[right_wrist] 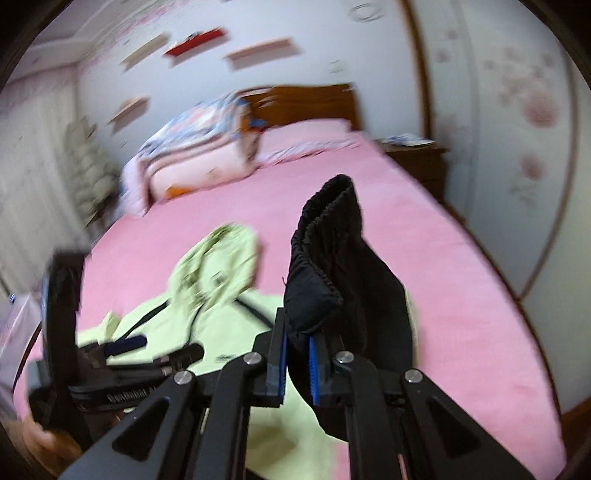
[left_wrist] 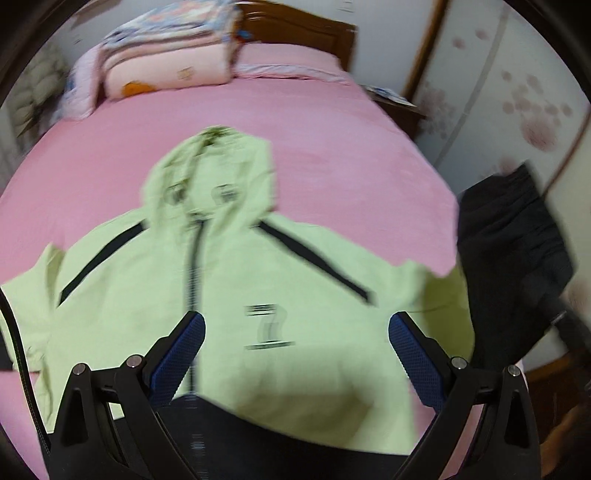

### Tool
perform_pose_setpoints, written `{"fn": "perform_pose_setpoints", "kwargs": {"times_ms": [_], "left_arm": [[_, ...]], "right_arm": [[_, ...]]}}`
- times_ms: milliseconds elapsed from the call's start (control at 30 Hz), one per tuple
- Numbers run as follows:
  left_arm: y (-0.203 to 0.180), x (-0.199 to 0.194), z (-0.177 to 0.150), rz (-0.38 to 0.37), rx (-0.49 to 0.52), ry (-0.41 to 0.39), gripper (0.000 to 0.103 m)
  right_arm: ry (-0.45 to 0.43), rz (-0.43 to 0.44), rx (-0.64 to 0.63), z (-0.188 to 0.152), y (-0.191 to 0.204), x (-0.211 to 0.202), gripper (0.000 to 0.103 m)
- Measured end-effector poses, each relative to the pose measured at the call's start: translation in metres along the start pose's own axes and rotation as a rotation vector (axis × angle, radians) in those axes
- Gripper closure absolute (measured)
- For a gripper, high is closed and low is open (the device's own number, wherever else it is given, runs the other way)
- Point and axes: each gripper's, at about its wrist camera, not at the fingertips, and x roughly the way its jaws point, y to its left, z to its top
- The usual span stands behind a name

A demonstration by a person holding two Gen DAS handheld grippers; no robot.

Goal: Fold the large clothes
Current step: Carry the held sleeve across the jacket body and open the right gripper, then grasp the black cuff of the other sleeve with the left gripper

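A light green hooded jacket (left_wrist: 229, 280) lies spread face up on the pink bed (left_wrist: 332, 140), hood toward the headboard. My left gripper (left_wrist: 295, 332) is open and empty, hovering above the jacket's lower front. My right gripper (right_wrist: 297, 354) is shut on a black garment (right_wrist: 332, 273) with an elastic waistband and holds it up in the air over the jacket's right side. The black garment also shows at the right of the left wrist view (left_wrist: 513, 266). The left gripper shows at the left of the right wrist view (right_wrist: 122, 350), above the green jacket (right_wrist: 207, 295).
Folded quilts and a pillow (left_wrist: 162, 62) are stacked at the head of the bed by the wooden headboard (left_wrist: 295, 29). A nightstand (right_wrist: 417, 155) stands at the right of the bed. A flowered sliding door (left_wrist: 517, 92) is on the right.
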Motion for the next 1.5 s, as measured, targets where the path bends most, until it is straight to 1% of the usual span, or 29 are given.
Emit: {"fn": "perform_pose_setpoints", "kwargs": {"times_ms": [33, 100, 133, 200, 233, 300, 333, 400, 433, 500, 533, 600, 667, 733, 767, 867, 900, 933, 967, 1033, 1067, 1100, 1133, 1200, 1267, 1300, 1400, 1433, 1500], "left_arm": [[0.018, 0.003, -0.002, 0.002, -0.023, 0.008, 0.004], [0.051, 0.014, -0.009, 0.003, -0.068, 0.042, 0.004], [0.065, 0.021, -0.014, -0.008, -0.085, 0.063, 0.004], [0.085, 0.038, -0.026, -0.029, -0.119, 0.119, 0.004], [0.094, 0.048, -0.033, -0.055, -0.136, 0.147, 0.004], [0.101, 0.062, -0.043, -0.096, -0.162, 0.187, 0.004], [0.102, 0.069, -0.048, -0.129, -0.174, 0.205, 0.004], [0.099, 0.077, -0.054, -0.187, -0.186, 0.219, 0.004], [0.097, 0.080, -0.056, -0.218, -0.189, 0.222, 0.004], [0.089, 0.084, -0.055, -0.274, -0.192, 0.221, 0.004], [0.087, 0.088, -0.055, -0.314, -0.189, 0.222, 0.004], [0.080, 0.096, -0.054, -0.384, -0.183, 0.239, 0.005], [0.074, 0.106, -0.057, -0.425, -0.188, 0.263, 0.011], [0.068, 0.121, -0.060, -0.466, -0.211, 0.304, 0.022], [0.066, 0.127, -0.063, -0.480, -0.225, 0.321, 0.025], [0.064, 0.145, -0.073, -0.502, -0.285, 0.357, 0.038], [0.062, 0.149, -0.075, -0.511, -0.301, 0.357, 0.046], [0.060, 0.153, -0.076, -0.522, -0.313, 0.359, 0.056], [0.057, 0.157, -0.076, -0.528, -0.320, 0.366, 0.060], [0.049, 0.164, -0.076, -0.513, -0.320, 0.382, 0.073], [0.043, 0.167, -0.074, -0.494, -0.309, 0.399, 0.080], [0.035, 0.170, -0.072, -0.463, -0.288, 0.424, 0.089], [0.030, 0.171, -0.069, -0.440, -0.276, 0.433, 0.091], [0.021, 0.163, -0.060, -0.399, -0.252, 0.419, 0.094], [0.009, 0.143, -0.044, -0.386, -0.226, 0.364, 0.095], [0.002, 0.130, -0.032, -0.389, -0.216, 0.317, 0.095], [-0.009, 0.089, -0.002, -0.408, -0.194, 0.177, 0.096], [-0.012, 0.073, 0.016, -0.411, -0.188, 0.118, 0.096], [-0.013, 0.046, 0.037, -0.412, -0.175, 0.021, 0.096]], "right_arm": [[0.026, 0.019, -0.016, -0.008, 0.018, 0.020, 0.093], [0.077, 0.041, -0.039, -0.026, 0.039, 0.051, 0.091], [0.116, 0.036, -0.049, -0.036, 0.050, 0.071, 0.090], [0.252, 0.043, -0.067, -0.059, 0.066, 0.116, 0.085], [0.328, 0.055, -0.059, -0.071, 0.068, 0.137, 0.083], [0.401, 0.073, -0.033, -0.087, 0.074, 0.154, 0.078], [0.407, 0.079, -0.025, -0.092, 0.072, 0.155, 0.075], [0.391, 0.077, -0.027, -0.093, 0.074, 0.148, 0.059], [0.380, 0.071, -0.034, -0.091, 0.074, 0.141, 0.057], [0.368, 0.066, -0.043, -0.090, 0.065, 0.131, 0.057], [0.361, 0.061, -0.045, -0.089, 0.062, 0.124, 0.057], [0.359, 0.061, -0.033, -0.092, 0.043, 0.108, 0.057], [0.351, 0.058, -0.006, -0.089, 0.031, 0.098, 0.057], [0.345, 0.055, 0.023, -0.089, 0.019, 0.090, 0.057], [0.343, 0.053, 0.031, -0.089, 0.016, 0.088, 0.057], [0.345, 0.047, 0.050, -0.093, 0.006, 0.082, 0.057], [0.350, 0.046, 0.054, -0.095, 0.004, 0.082, 0.057], [0.357, 0.044, 0.058, -0.098, 0.001, 0.082, 0.057], [0.369, 0.040, 0.060, -0.102, -0.001, 0.083, 0.057], [0.381, 0.031, 0.064, -0.108, -0.006, 0.083, 0.057], [0.386, 0.024, 0.065, -0.112, -0.009, 0.083, 0.057], [0.392, 0.018, 0.067, -0.114, -0.012, 0.083, 0.057], [0.402, 0.009, 0.070, -0.117, -0.016, 0.082, 0.057], [0.418, 0.000, 0.076, -0.122, -0.023, 0.081, 0.057], [0.427, -0.002, 0.071, -0.126, -0.031, 0.078, 0.057], [0.428, -0.004, 0.067, -0.129, -0.035, 0.076, 0.057], [0.447, -0.058, 0.044, -0.137, -0.049, 0.071, 0.057], [0.452, -0.076, 0.043, -0.140, -0.054, 0.071, 0.057], [0.456, -0.104, 0.045, -0.142, -0.061, 0.072, 0.057]]}}
